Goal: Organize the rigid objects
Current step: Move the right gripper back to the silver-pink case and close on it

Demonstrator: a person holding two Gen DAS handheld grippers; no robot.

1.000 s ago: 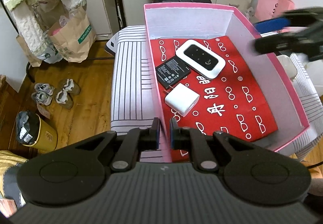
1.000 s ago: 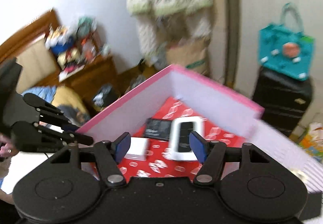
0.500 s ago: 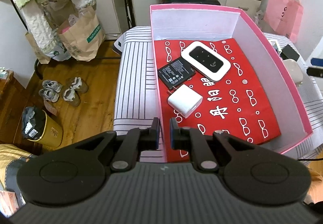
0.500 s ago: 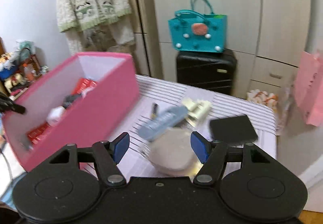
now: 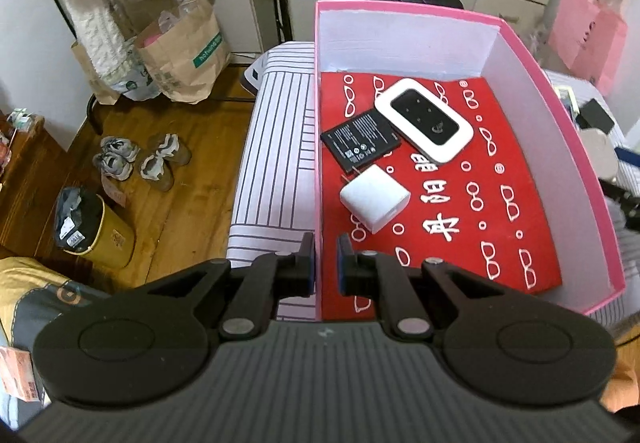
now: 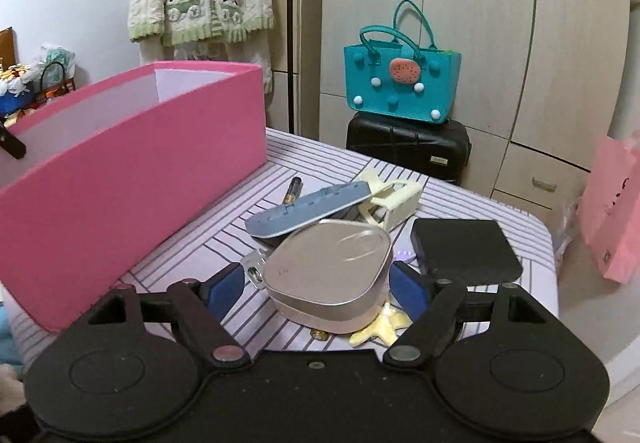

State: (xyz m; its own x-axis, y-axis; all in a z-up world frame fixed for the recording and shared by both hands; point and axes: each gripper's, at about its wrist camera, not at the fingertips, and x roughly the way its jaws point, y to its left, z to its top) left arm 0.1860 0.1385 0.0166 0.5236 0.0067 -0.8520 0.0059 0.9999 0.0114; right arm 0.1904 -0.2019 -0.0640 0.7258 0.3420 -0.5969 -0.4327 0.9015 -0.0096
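Not much you can actually read here: the red liner (image 5: 500, 243) in the bottom of the pink box (image 5: 568, 139) has big white Chinese characters printed among little glasses doodles, upside down from the left wrist view, so I can't make them out. The black battery (image 5: 360, 142) has white print and logos too small to read, and the brown paper bag (image 5: 184, 55) has a green strip with white lettering that's too blurry.

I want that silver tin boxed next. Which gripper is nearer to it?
Right. The right gripper, jaws just opening, straddles the silver tin; the left gripper pinches the pink box wall.
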